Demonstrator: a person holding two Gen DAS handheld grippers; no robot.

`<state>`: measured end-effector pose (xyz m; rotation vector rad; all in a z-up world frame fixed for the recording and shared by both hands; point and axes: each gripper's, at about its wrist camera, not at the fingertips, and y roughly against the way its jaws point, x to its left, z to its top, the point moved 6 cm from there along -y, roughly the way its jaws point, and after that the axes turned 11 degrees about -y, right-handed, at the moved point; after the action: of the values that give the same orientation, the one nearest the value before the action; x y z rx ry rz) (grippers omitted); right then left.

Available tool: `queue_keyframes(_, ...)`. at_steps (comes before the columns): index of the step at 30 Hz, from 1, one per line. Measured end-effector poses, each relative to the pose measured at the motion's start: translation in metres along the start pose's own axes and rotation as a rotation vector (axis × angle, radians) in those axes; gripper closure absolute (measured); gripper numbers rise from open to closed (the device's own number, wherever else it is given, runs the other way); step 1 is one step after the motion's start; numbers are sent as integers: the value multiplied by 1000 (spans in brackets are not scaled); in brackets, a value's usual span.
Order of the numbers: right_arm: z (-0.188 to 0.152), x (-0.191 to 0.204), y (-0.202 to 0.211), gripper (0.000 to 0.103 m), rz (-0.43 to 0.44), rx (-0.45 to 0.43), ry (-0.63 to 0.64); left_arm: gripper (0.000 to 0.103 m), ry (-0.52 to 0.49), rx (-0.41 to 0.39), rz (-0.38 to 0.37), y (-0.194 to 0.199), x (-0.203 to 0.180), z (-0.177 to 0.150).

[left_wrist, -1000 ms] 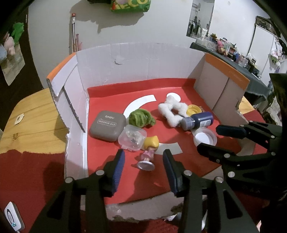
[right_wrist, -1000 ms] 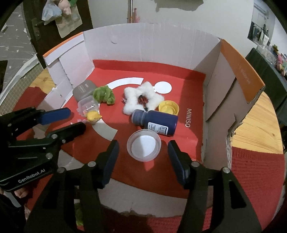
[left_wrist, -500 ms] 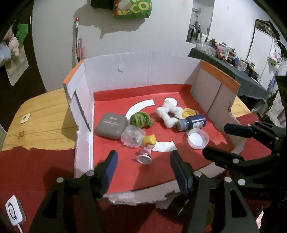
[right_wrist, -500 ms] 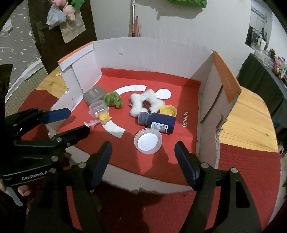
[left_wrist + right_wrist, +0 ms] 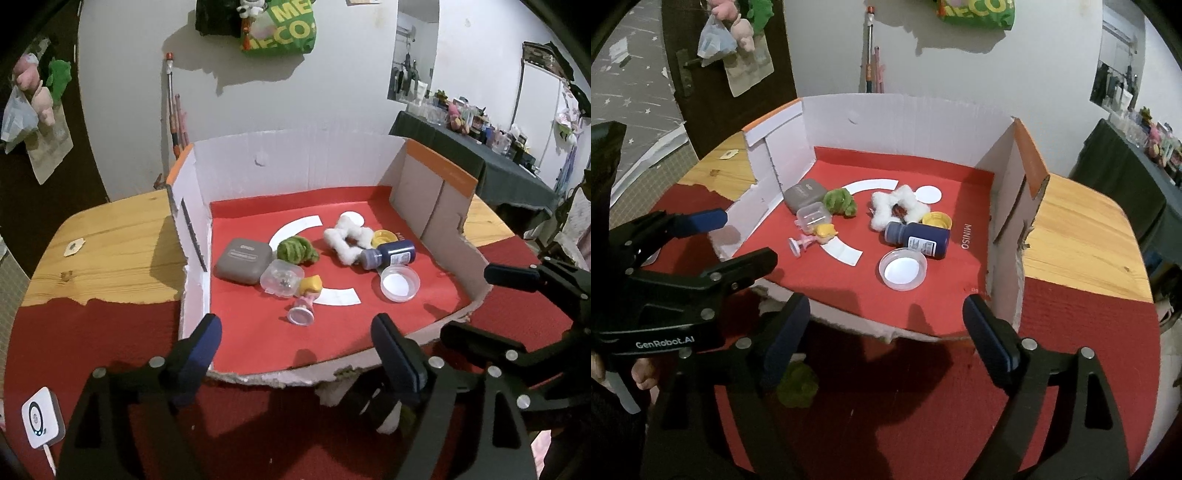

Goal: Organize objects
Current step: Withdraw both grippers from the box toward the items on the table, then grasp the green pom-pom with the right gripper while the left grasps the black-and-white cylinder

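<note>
A cardboard box (image 5: pixel 295 170) (image 5: pixel 901 118) with a red floor holds a grey case (image 5: pixel 242 260) (image 5: pixel 803 194), a green plush (image 5: pixel 295 250) (image 5: pixel 840 201), a clear container (image 5: pixel 281 277) (image 5: pixel 811 218), a small doll (image 5: pixel 306 301) (image 5: pixel 814 238), a white fluffy star (image 5: pixel 347 240) (image 5: pixel 895 205), a blue bottle (image 5: pixel 388 254) (image 5: pixel 918 239), a yellow cap (image 5: pixel 384 236) (image 5: pixel 936 220) and a white lid (image 5: pixel 399 283) (image 5: pixel 902 268). My left gripper (image 5: pixel 295 350) and right gripper (image 5: pixel 886 325) are open and empty, in front of the box.
The box stands on a wooden table (image 5: pixel 110 251) (image 5: pixel 1078 236) partly covered by red cloth (image 5: pixel 92 343) (image 5: pixel 923 398). A green plush (image 5: pixel 798 386) lies on the cloth below my right gripper. A small white device (image 5: pixel 40 417) lies at the near left.
Both grippers have pulled back out of the box toward the near side and opened wider. The objects in the box have not moved.
</note>
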<state>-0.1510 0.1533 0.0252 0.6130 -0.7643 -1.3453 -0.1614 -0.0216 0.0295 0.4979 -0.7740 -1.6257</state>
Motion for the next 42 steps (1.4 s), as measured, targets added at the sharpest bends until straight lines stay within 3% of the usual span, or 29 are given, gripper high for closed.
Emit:
queue_keyframes(16,-28,13,23,13,0,-15,32,4,-2,-28,36,28,-4,-15)
queue_keyframes(29,-54,20,27,9,-5,-2,48,1,13,-20,38,37,-8,-37)
queue_keyframes(42,-80,25,0,9,-4,61,55,1,25,30,11,25,-13,-64)
